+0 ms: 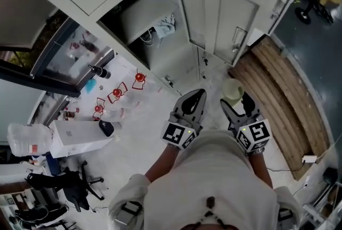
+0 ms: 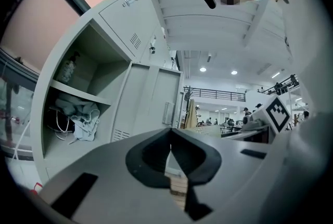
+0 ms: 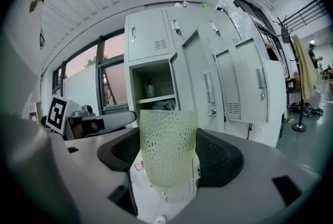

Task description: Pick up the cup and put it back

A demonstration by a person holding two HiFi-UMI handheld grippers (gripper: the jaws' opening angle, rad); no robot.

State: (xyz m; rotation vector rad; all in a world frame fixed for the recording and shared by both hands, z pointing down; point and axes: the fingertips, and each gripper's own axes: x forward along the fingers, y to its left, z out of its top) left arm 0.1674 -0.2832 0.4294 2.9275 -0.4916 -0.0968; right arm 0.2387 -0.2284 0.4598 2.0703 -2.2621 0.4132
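A pale green cup (image 1: pixel 232 88) with a dimpled surface stands upright between the jaws of my right gripper (image 1: pixel 238 101), which is shut on it. In the right gripper view the cup (image 3: pixel 167 140) fills the gap of the right gripper (image 3: pixel 167 160), with the dark pads (image 3: pixel 221 158) against its sides. My left gripper (image 1: pixel 197 94) hangs just to the left of it, shut, with nothing in it. Its jaws meet in the left gripper view (image 2: pixel 170 153). Both grippers point toward the open locker compartment (image 1: pixel 160 31).
The open locker (image 2: pixel 78 108) holds a crumpled cloth (image 2: pixel 83 116) and a cable on its lower shelf. An open locker door (image 1: pixel 230 15) stands to the right. A wooden pallet (image 1: pixel 283 95) lies at the right; red-marked things (image 1: pixel 115 94), a white box (image 1: pixel 80 135) and a chair (image 1: pixel 69 183) lie at the left.
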